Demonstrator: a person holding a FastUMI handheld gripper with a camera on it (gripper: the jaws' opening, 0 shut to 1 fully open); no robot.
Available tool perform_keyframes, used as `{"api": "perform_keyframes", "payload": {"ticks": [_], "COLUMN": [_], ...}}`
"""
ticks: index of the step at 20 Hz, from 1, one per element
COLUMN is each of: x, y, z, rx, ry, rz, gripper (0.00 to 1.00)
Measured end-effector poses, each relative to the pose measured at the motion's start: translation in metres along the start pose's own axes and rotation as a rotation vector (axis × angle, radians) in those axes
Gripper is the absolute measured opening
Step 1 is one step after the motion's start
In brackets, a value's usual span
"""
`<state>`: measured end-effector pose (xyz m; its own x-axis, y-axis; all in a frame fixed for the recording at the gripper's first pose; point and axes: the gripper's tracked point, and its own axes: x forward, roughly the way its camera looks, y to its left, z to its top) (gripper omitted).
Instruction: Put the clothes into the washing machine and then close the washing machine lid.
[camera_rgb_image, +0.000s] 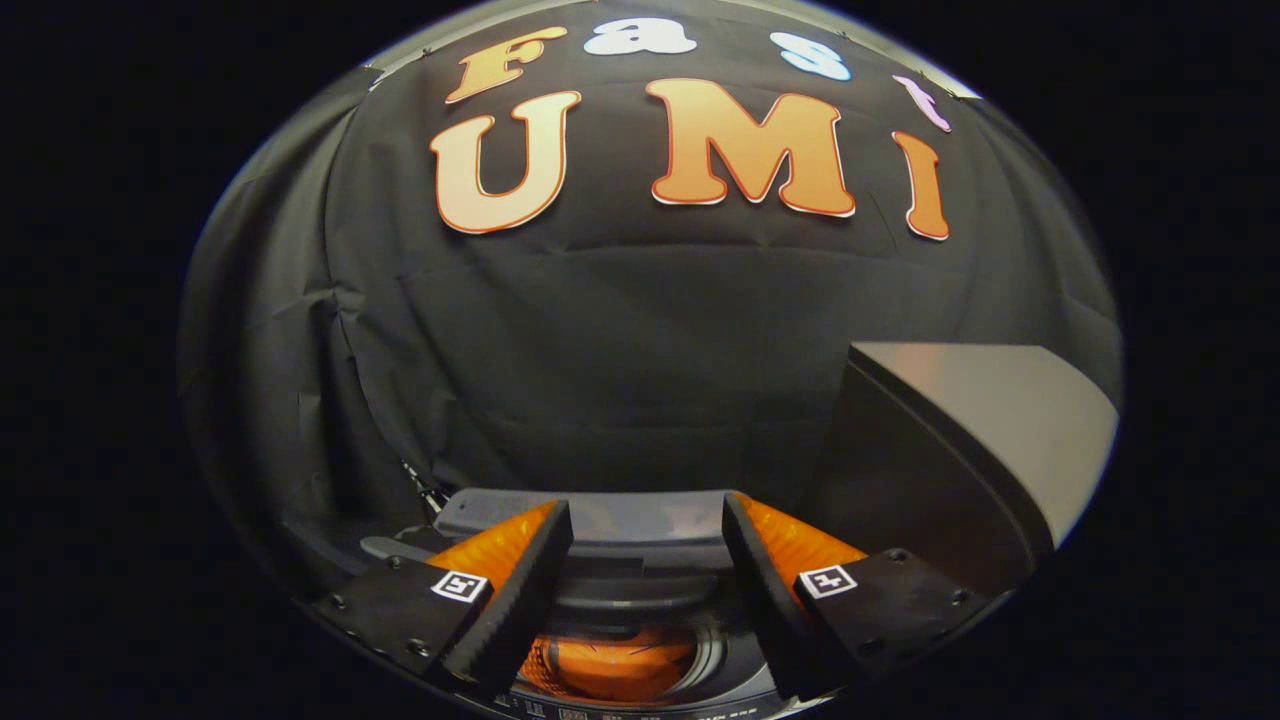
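The orange clothes (612, 668) already lie down inside the washer (600, 525), so that part looks done. Its lid (985, 430) stands open, still to close. Above the washer, the gripper (647, 560) is wide and empty

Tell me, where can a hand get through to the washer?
Between the open gripper's fingers, down into the washing machine's drum, where orange clothes already lie. The raised lid crowds the side beyond the right finger.

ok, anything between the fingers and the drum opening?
No, that stretch is bare in the gripper view. The gripper is open and holds nothing; orange clothes lie in the drum below, with the lid raised alongside.
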<state>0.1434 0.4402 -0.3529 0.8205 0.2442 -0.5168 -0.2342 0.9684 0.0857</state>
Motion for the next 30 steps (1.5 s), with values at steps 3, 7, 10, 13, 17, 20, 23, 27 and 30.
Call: {"api": "perform_keyframes", "payload": {"ticks": [3,7,10,13,17,20,23,27,30], "x": [0.007,0.010,0.012,0.004,-0.014,-0.043,-0.080,-0.136,-0.180], "y": [-0.001,0.001,0.004,0.008,0.018,0.024,0.023,0.006,-0.022], "z": [-0.064,-0.100,-0.093,-0.066,-0.018,0.026,0.071,0.121,0.139], "rx": [0.095,0.103,0.083,0.053,0.034,0.042,0.064,0.086,0.075], "ry": [0.096,0.162,0.146,0.100,0.008,-0.079,-0.175,-0.284,-0.321], "rz": [0.011,0.002,0.007,0.013,0.029,0.036,0.042,0.065,0.066], "gripper": [0.97,0.98,0.99,0.98,0.98,0.98,0.98,0.98,0.98]}}
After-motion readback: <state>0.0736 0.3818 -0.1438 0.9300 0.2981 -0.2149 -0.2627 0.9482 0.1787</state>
